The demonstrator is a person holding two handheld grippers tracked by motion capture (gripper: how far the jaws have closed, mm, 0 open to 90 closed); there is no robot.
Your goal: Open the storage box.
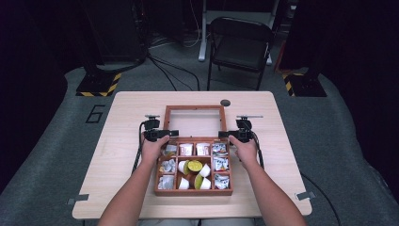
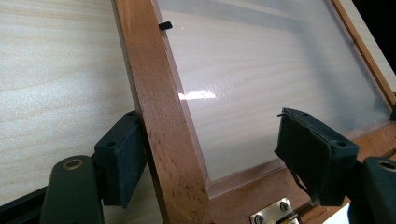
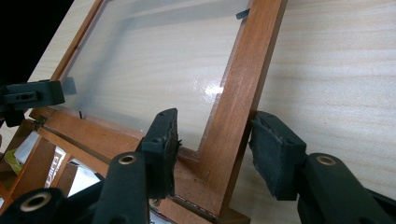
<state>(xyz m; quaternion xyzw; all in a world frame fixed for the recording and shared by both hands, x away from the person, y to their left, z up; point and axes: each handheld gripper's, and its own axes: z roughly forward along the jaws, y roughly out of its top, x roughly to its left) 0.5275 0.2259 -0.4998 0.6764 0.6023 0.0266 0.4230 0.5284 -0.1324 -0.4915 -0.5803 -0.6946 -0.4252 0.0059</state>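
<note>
A wooden compartment box [image 1: 194,192] sits at the table's near middle, with its glass-paned lid [image 1: 193,108] swung open behind it. My left gripper [image 1: 173,133] is at the lid's left rail [image 2: 159,116] near the hinge. It is open [image 2: 210,116]: one pad rests by the rail's outer side, the other stands far off over the glass. My right gripper [image 1: 225,134] straddles the lid's right rail [image 3: 238,107]. It is open [image 3: 215,114], narrowly: the outer pad is against the wood and a sliver of glass shows by the inner pad.
The box holds white packets [image 1: 186,149] and several green-lidded cups [image 1: 195,165]. A small dark round thing [image 1: 225,102] lies beyond the lid. A brass hinge [image 2: 273,214] sits at the lid's base. A folding chair [image 1: 240,44] stands past the table's far edge.
</note>
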